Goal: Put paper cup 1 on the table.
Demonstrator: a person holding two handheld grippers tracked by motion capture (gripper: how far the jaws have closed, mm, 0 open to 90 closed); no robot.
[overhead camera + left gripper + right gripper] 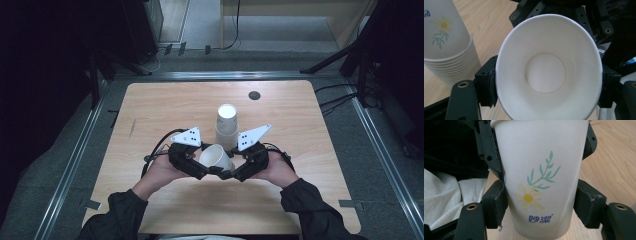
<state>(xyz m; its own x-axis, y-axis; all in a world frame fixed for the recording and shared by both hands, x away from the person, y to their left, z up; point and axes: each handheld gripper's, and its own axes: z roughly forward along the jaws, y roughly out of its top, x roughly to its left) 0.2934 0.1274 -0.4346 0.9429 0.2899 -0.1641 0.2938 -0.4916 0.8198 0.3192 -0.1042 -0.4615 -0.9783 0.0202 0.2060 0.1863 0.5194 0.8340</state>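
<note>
In the high view, the black gripper bodies and the person's hands cover the lower part of the paper cup [216,156], so its base and the jaw tips cannot be made out there. The cup lies tipped on its side above the wooden bench [300,120], its open mouth turned toward the left gripper [200,167], just in front of an upright stack of paper cups [227,127].

In the left gripper view, the cup's rim [549,67] runs past the bottom edge, and the stack [447,47] is cut off at the left and top. The left gripper's jaws press the rim from both sides, closed onto the cup near its mouth.

In the right gripper view, the cup [539,177] shows its daisy print and blue lettering; its bottom is cut off by the frame edge. The right gripper [540,205] has its jaws against both sides of the cup wall, gripping it, with the left gripper's jaws holding the rim farther up. A white cloth [446,197] is partly hidden behind the jaws.
</note>
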